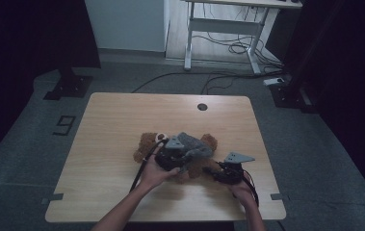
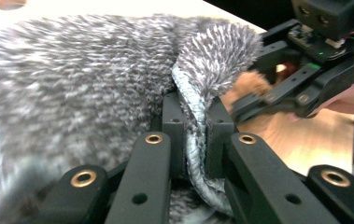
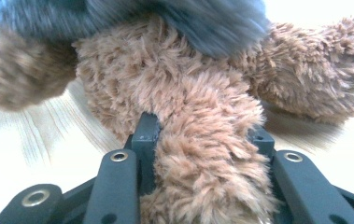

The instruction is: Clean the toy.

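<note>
A brown teddy bear [image 1: 146,143] lies on the wooden table [image 1: 112,125], partly covered by a grey fuzzy garment [image 1: 193,144]. My left gripper [image 1: 172,158] sits over the bear's middle. In the left gripper view it [image 2: 195,122] is shut on the hem of the grey garment [image 2: 81,79]. My right gripper [image 1: 216,169] is just right of the bear, near the table's front. In the right gripper view it [image 3: 203,136] is shut on a brown furry limb of the bear [image 3: 207,168], with the garment [image 3: 202,23] blurred above. The left gripper view also shows the right gripper [image 2: 258,100] by brown fur [image 2: 249,84].
A round cable hole [image 1: 202,107] sits near the table's far edge. Beyond the table stand a white desk frame [image 1: 223,26] with cables on the floor [image 1: 228,48] and a black stand base [image 1: 69,86] at the left.
</note>
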Motion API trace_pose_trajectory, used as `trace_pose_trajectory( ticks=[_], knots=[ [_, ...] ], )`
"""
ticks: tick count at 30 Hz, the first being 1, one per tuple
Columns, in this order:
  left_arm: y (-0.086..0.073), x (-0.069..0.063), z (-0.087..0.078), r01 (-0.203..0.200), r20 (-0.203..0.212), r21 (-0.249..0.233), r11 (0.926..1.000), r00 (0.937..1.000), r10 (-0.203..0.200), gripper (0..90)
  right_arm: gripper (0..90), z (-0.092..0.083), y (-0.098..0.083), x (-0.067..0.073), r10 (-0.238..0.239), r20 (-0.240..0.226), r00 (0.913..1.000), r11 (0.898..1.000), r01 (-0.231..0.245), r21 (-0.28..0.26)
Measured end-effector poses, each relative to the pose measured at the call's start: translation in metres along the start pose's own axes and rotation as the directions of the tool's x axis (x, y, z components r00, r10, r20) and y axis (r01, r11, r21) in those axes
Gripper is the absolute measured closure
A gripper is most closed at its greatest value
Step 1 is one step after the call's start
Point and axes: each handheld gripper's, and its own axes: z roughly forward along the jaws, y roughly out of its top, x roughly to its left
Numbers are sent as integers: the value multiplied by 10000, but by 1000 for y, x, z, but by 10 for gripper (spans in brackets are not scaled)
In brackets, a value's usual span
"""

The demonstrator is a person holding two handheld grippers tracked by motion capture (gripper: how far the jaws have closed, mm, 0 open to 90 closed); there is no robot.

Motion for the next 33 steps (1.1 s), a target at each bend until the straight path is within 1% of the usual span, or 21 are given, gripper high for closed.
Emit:
trace_pose_trajectory(
  ticks=[1, 3, 4, 7, 12, 16, 19, 23, 25, 29, 33],
  knots=[
    [-3, 5, -7, 66, -203, -101, 9999, 9998, -68, 818, 587, 0, 0, 0, -1, 1, 10000, 10000, 1, 0],
    [-12, 19, -22, 364, -498, -244, 9990, 9981, -376, 818, 587, 0, 0, -1, 30, -13, 10000, 10000, -30, -6],
    [-17, 25, -28, 457, -543, -276, 9986, 9974, -471, 818, 587, 0, 0, -1, 30, -17, 10000, 10000, -30, -3],
    [-33, 38, -44, 712, -476, -288, 9970, 9962, -725, 818, 587, 0, 0, -1, 11, -78, 10000, 10000, -11, -22],
    [-54, 50, -62, 1003, -623, -426, 9940, 9927, -1028, 816, 585, 2, 0, 0, -39, -231, 9997, 10000, 39, -29],
    [-64, 59, -72, 1327, -808, -567, 9895, 9873, -1370, 815, 584, 2, 0, 1, -54, -228, 9997, 10000, 53, -27],
    [-73, 70, -80, 1629, -1105, -640, 9846, 9794, -1692, 814, 582, 2, 0, 1, -61, -235, 9997, 10000, 60, -18],
    [-87, 82, -85, 2099, -1281, -644, 9756, 9678, -2166, 814, 581, 3, 0, 1, -125, -214, 9997, 9999, 125, -22],
    [-92, 86, -86, 2234, -1359, -616, 9728, 9637, -2299, 814, 579, 3, 0, 1, -140, -205, 9997, 9999, 140, -20],
    [-103, 97, -86, 2593, -1650, -447, 9648, 9506, -2631, 814, 577, 3, 0, 1, -196, -143, 9997, 9998, 196, 0],
    [-111, 104, -83, 2861, -1701, -308, 9577, 9427, -2871, 814, 575, 4, 0, 1, -246, -139, 9996, 9997, 246, 11]
  ],
)
